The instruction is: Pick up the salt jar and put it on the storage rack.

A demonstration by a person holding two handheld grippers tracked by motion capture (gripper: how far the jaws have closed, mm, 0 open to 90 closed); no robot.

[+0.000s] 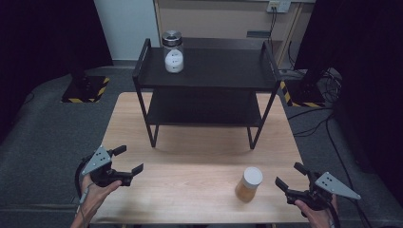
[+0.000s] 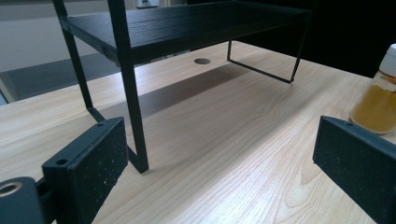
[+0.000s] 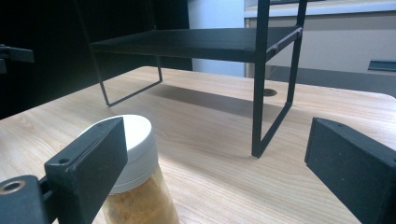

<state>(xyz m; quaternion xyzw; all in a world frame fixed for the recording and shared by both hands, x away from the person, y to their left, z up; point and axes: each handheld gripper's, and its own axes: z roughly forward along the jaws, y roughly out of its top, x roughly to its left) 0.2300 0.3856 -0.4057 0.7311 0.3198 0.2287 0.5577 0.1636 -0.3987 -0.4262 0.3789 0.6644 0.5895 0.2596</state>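
text: none legible | jar label (image 1: 174,60): white, too small to read

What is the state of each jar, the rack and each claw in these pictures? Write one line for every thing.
Jar with white lid: upright on the table, lid on, holding yellow-brown powder, not gripped.
Jar with silver lid: upright on the rack's top shelf, closed, white contents.
Black rack: standing on the table, lower shelf bare.
Left claw: open, holding nothing.
Right claw: open, holding nothing, beside the white-lidded jar.

Grey carpeted floor (image 1: 47,128), black curtains (image 1: 43,33), pale wall (image 1: 126,23) with socket (image 1: 278,5)
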